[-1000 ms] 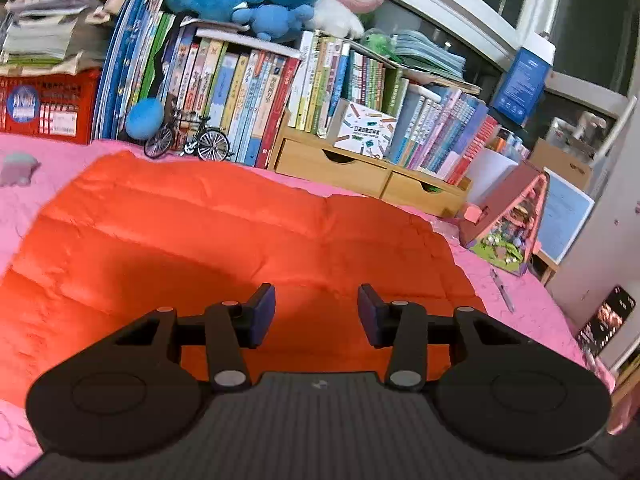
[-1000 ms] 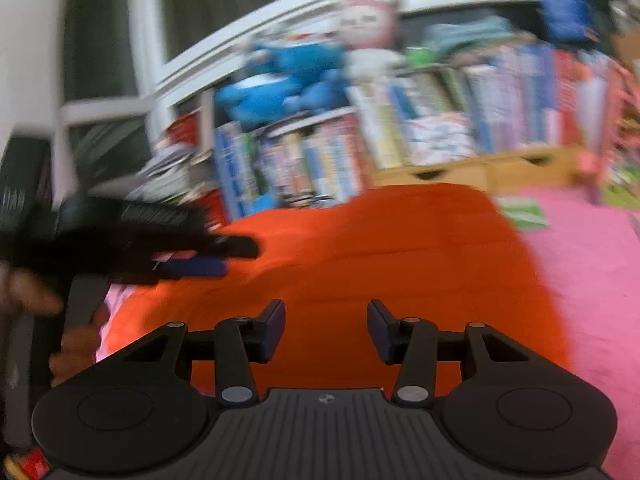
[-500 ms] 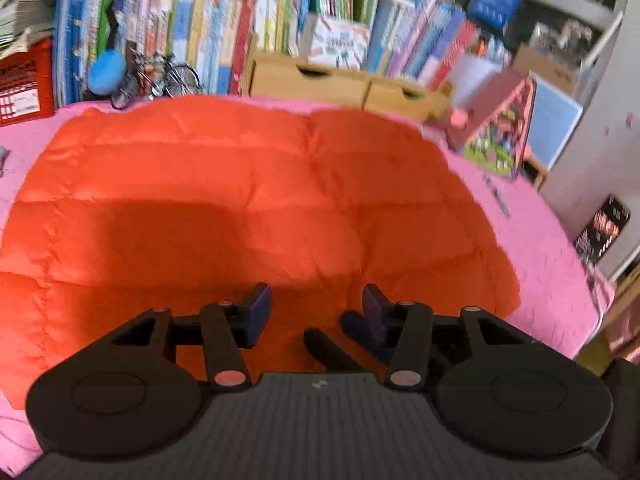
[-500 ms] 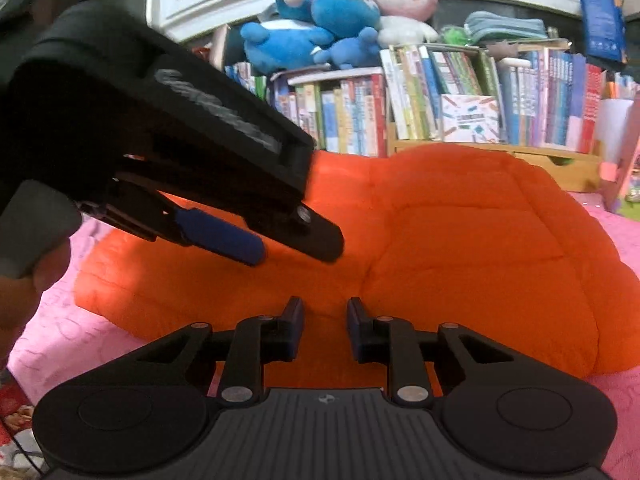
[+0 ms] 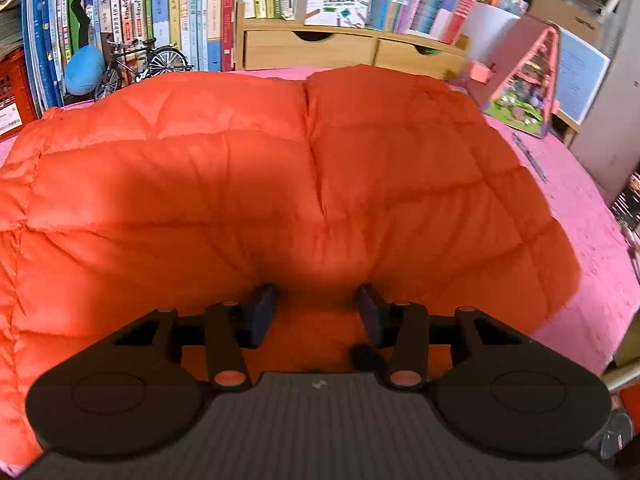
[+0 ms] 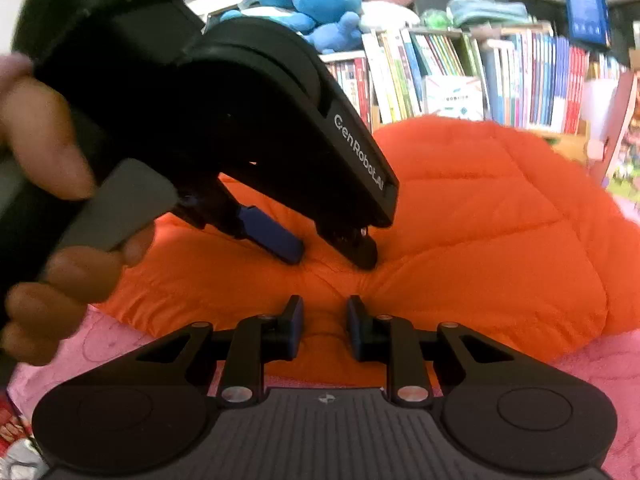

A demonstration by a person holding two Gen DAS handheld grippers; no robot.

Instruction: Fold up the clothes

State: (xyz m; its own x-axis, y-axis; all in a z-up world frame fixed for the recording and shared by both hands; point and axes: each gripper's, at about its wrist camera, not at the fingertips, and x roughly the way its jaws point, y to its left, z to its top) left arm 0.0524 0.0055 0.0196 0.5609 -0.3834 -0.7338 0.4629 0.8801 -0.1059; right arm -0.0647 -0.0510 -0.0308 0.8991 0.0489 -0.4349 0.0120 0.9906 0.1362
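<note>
An orange quilted puffer jacket [image 5: 360, 160] lies spread over a pink bed cover [image 5: 592, 240]. My left gripper [image 5: 316, 304] is open, its two fingers set wide apart and pressing down into the jacket's near middle. In the right wrist view the same left gripper [image 6: 328, 256] comes in from the upper left, held by a person's hand [image 6: 60, 160], with its tips dug into the jacket [image 6: 500, 220]. Just in front of it my right gripper [image 6: 324, 320] has its fingers drawn close, with a puckered fold of the jacket's near edge between them.
Behind the bed stands a packed bookshelf with wooden drawers [image 5: 312, 46], a model bicycle [image 5: 140, 60] and plush toys [image 6: 320, 0] on top. A pink toy house [image 5: 528, 92] and a pen [image 5: 528, 156] lie at the right, where the bed cover [image 6: 600, 360] shows.
Both grippers have come down onto the jacket's near part. The right gripper's fingers have narrowed from wide to close. The left gripper stays wide and now presses into the fabric.
</note>
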